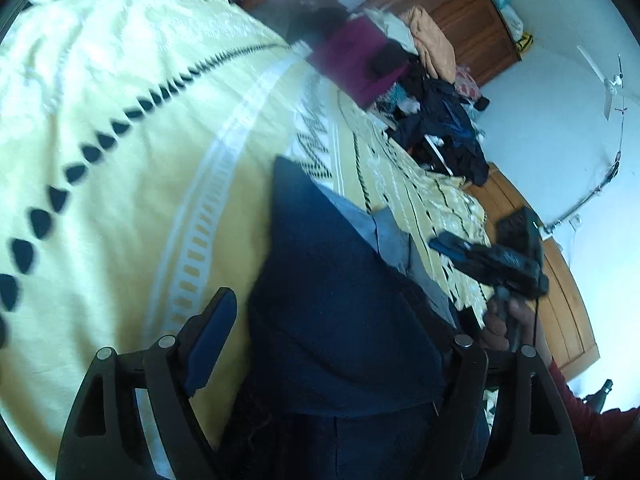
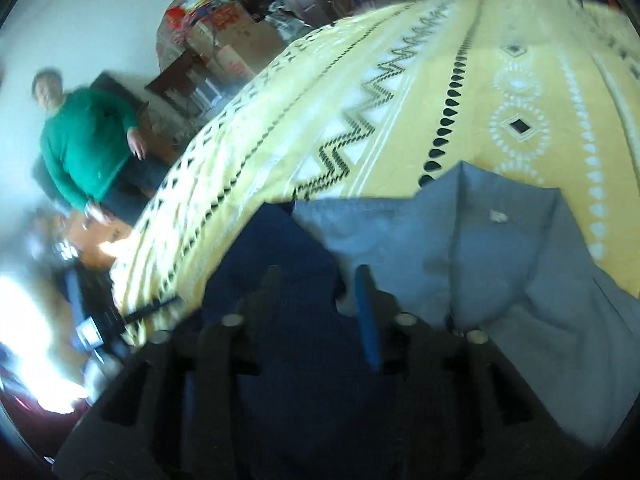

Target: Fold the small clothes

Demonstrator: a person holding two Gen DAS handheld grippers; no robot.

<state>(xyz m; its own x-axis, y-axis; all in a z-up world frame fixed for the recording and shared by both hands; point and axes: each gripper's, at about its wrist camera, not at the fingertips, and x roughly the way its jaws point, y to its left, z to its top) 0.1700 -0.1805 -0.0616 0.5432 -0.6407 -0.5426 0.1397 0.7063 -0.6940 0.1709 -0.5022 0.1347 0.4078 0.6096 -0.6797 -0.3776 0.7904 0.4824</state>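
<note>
A small navy garment (image 1: 340,280) with a grey-blue lining (image 1: 384,228) lies on the yellow patterned bedspread (image 1: 120,120). My left gripper (image 1: 344,316) is open, its fingers wide apart with the navy cloth lying between them and over the right finger. The right gripper (image 1: 444,246), held by a hand, hovers at the garment's far edge. In the right wrist view the navy part (image 2: 280,240) and the grey-blue part (image 2: 460,232) spread out below the right gripper (image 2: 318,276). Its fingers stand a narrow gap apart over the navy cloth.
A pile of dark clothes (image 1: 440,120) and a maroon item (image 1: 356,60) sit at the far side of the bed. A wooden wardrobe (image 1: 460,8) stands behind. A person in a green sweater (image 2: 84,140) stands beside the bed near cluttered boxes (image 2: 224,32).
</note>
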